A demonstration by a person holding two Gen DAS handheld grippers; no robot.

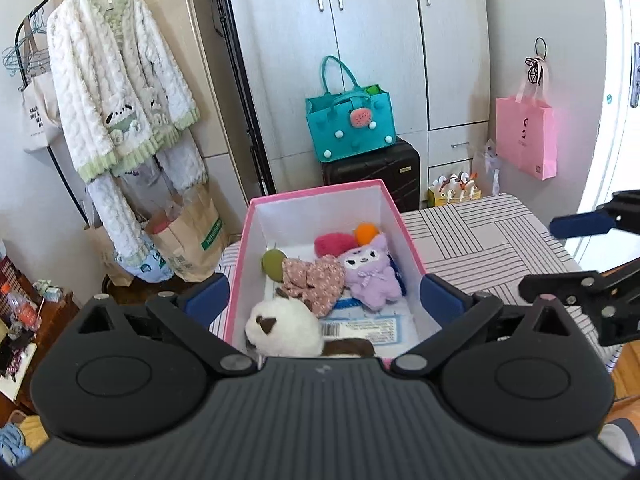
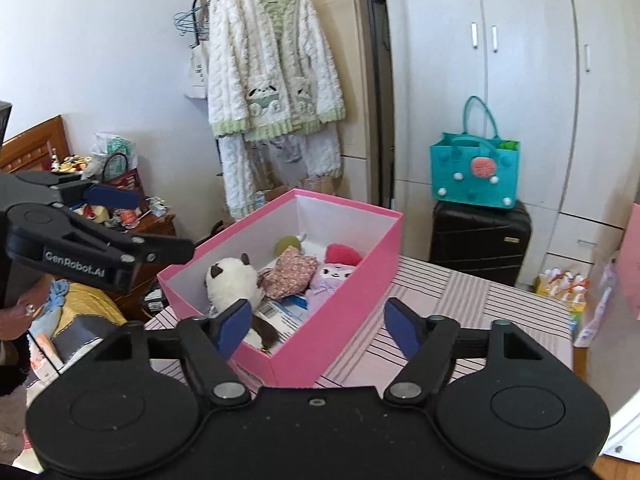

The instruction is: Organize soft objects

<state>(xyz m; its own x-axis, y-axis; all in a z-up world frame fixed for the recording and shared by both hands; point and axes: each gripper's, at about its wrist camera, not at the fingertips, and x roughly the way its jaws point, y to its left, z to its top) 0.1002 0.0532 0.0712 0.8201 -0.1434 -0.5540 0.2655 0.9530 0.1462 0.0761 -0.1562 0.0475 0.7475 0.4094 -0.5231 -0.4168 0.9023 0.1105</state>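
**Soft toys in box, both grippers wide and empty**

Left wrist view: The left gripper (image 1: 326, 298) stood wide apart, its blue pads flanking the near end of the pink box (image 1: 394, 208) outside the walls, gripping nothing. The box sat on a striped table (image 1: 488, 240). Inside lay a white plush (image 1: 284, 328), a floral cloth (image 1: 314, 282), a purple plush (image 1: 370, 274), a green ball (image 1: 273, 265), a red pompom (image 1: 334, 243) and an orange ball (image 1: 366, 233). A printed label (image 1: 360, 326) lay on the box floor; its text was too small to read. The right gripper (image 1: 560, 256) appeared at the right edge, empty. A paper bag (image 1: 192, 248) on the floor carried green lettering, unreadable.

Right wrist view: The right gripper (image 2: 318, 326) was open, with nothing between the pads; the left pad overlapped the box (image 2: 340, 276) near the white plush (image 2: 232, 282). The left gripper (image 2: 140, 224) entered from the left, its arm marked "GenRobot.AI". A teal bag (image 2: 476, 172) stood on a black suitcase (image 2: 480, 240).
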